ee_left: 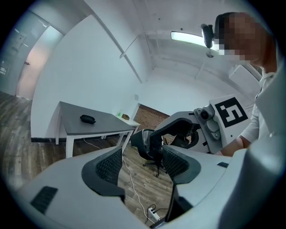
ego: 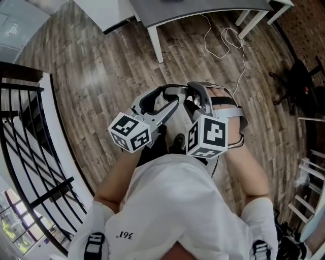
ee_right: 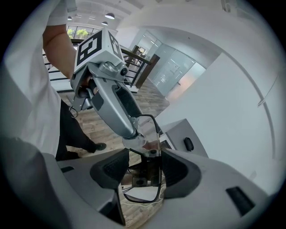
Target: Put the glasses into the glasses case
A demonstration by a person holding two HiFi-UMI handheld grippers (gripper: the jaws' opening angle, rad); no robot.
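A pair of black-framed glasses (ee_right: 144, 181) hangs on edge between the pads of my right gripper (ee_right: 145, 167), which is shut on it. The tip of my left gripper (ee_right: 134, 136) sits right beside the top of the frame; whether it touches is unclear. In the left gripper view, the left gripper (ee_left: 136, 165) is open with nothing between its pads (ee_left: 109, 166), and the right gripper (ee_left: 178, 132) is just ahead of it. The dark glasses case (ee_left: 87, 118) lies on a grey table (ee_left: 71, 125) across the room; the same case (ee_right: 188, 143) appears in the right gripper view. In the head view both grippers (ego: 167, 99) (ego: 200, 99) are held together before the person's body.
The white-legged grey table (ego: 203, 7) stands ahead over a wood floor. A white cable (ego: 228, 43) trails under it to a power strip (ee_left: 154, 214). A black railing (ego: 30, 137) runs along the left and a black chair base (ego: 299, 81) stands at the right.
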